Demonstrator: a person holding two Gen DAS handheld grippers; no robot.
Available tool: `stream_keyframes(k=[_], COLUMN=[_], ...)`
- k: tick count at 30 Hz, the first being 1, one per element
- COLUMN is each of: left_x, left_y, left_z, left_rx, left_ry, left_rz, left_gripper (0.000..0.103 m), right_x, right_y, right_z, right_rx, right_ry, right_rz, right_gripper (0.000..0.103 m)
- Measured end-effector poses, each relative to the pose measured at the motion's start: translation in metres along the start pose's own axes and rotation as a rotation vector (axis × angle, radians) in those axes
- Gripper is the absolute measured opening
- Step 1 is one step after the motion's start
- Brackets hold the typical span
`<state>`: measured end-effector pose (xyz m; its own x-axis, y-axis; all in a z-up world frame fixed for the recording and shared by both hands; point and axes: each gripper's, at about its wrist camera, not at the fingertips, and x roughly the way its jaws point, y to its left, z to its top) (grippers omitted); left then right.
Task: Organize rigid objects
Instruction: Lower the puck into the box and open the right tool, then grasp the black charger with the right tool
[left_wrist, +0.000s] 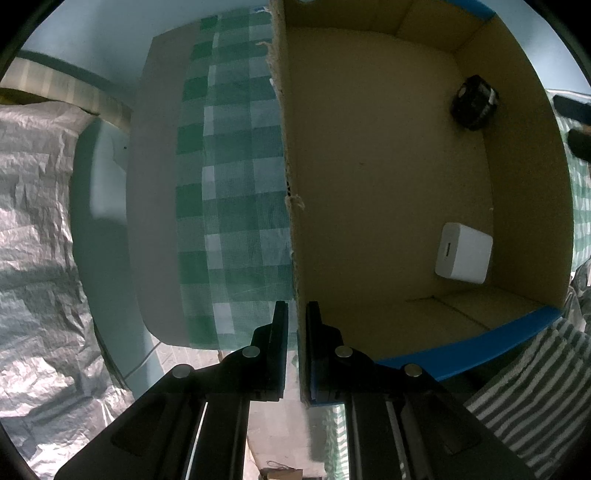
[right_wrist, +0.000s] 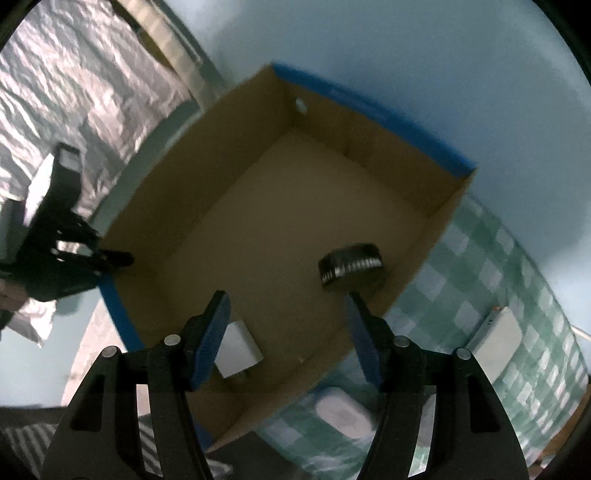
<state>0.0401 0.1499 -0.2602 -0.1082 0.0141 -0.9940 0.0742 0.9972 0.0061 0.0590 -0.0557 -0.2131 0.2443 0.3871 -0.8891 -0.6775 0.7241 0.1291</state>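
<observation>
We see a cardboard box (left_wrist: 388, 166) with blue-taped rims standing on a green-and-white checked cloth (left_wrist: 229, 184) that covers the counter. Crinkled silver sheeting (left_wrist: 37, 221) lies off to one side, and a striped fabric (left_wrist: 528, 391) shows at the near corner of the box.

In the left wrist view, our left hand-held gripper (left_wrist: 296, 347) is clenched on the box's side wall, one finger outside and one inside, so the wall itself fills the narrow gap between them. Inside the box, a white square charger (left_wrist: 463, 253) lies on the floor near the wall opposite that grip, toward the near end, and a black round object (left_wrist: 474, 101) sits further along the same wall, well apart from the charger.

In the right wrist view, our right hand-held gripper (right_wrist: 288, 332) hangs released above the open box (right_wrist: 280, 206), fingers spread wide with nothing between them. The black round object (right_wrist: 351, 264) lies just beyond the right finger's tip, blurred, near the box wall. The white charger (right_wrist: 238, 349) sits partly hidden behind the left finger.

Outside the box on the checked cloth (right_wrist: 498, 266) we see a white rounded case (right_wrist: 343, 415) just beside the box wall and a flat white device (right_wrist: 496, 341) further off. The left hand-held gripper (right_wrist: 110, 258) shows at the box's far rim.
</observation>
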Motion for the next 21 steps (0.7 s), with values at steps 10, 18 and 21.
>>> stream_keyframes(k=[10,18,21], left_x=[0.001,0.0,0.0], left_y=[0.0,-0.001,-0.001], left_z=[0.001,0.002,0.002], left_rx=[0.007,0.008,0.009], left_ry=[0.005,0.008,0.011], left_rz=[0.004,0.004,0.004], left_gripper=[0.009,0.009,0.009], right_x=[-0.049,-0.045,-0.033], right_y=[-0.045,-0.08,-0.09], right_z=[-0.015,-0.041,-0.053], right_rx=[0.067,0.148,0.174], right_ry=[-0.027,0.031,0.07], right_rz=[-0.034,-0.067,-0.071], right_gripper=[0.067,0.067,0.067])
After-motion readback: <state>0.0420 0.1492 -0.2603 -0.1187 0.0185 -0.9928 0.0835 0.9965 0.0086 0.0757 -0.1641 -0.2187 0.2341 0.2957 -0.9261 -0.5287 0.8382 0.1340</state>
